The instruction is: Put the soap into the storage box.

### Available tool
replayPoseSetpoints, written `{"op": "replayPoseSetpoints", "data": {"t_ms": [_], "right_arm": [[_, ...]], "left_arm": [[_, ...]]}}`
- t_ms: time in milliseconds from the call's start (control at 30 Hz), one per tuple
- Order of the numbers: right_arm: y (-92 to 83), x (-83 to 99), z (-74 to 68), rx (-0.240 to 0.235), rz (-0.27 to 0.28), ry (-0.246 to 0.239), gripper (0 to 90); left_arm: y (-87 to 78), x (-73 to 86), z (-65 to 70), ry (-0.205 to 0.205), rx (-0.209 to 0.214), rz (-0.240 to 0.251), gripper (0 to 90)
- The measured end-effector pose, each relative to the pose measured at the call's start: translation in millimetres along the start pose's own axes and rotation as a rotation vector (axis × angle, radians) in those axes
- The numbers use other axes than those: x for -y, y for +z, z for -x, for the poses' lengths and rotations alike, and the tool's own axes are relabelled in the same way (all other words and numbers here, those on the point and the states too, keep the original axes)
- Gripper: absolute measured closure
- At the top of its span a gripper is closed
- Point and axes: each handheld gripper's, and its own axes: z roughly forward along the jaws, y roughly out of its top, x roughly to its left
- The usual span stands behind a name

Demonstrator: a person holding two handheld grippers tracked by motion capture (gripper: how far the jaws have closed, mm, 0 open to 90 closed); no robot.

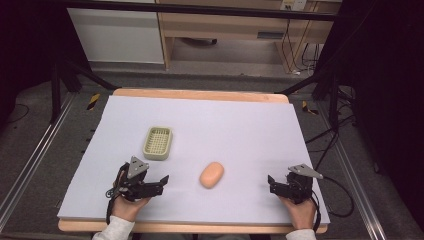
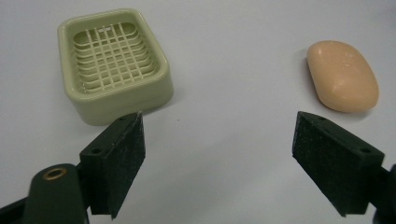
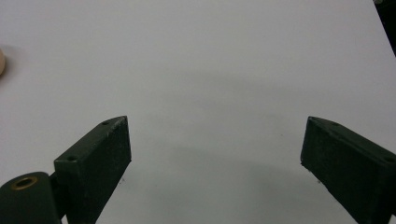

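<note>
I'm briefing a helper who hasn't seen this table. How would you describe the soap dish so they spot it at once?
On the white table, look left of centre, just beyond the left tool. The soap dish is the pale green rectangular tray with a grid floor, lying empty. The peach soap bar to its right is solid and rounded.

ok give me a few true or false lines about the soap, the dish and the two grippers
1. The soap lies inside the soap dish. False: it lies on the table, apart from the dish.
2. The left gripper is open and holds nothing. True.
3. The soap dish is empty. True.
4. The right gripper is shut on the soap. False: it is open, with bare table between its jaws.
5. The soap lies between the two grippers in the high view. True.
</note>
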Motion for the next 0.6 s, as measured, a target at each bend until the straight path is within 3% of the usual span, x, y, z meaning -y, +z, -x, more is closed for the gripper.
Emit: {"op": "replayPoseSetpoints", "data": {"t_ms": [600], "right_arm": [[0.4,0.2,-0.2,0.003,-0.003,0.001,8.8]], "left_arm": [[2.2,-12.2,11.4,0.037,0.015,0.006,15.5]]}}
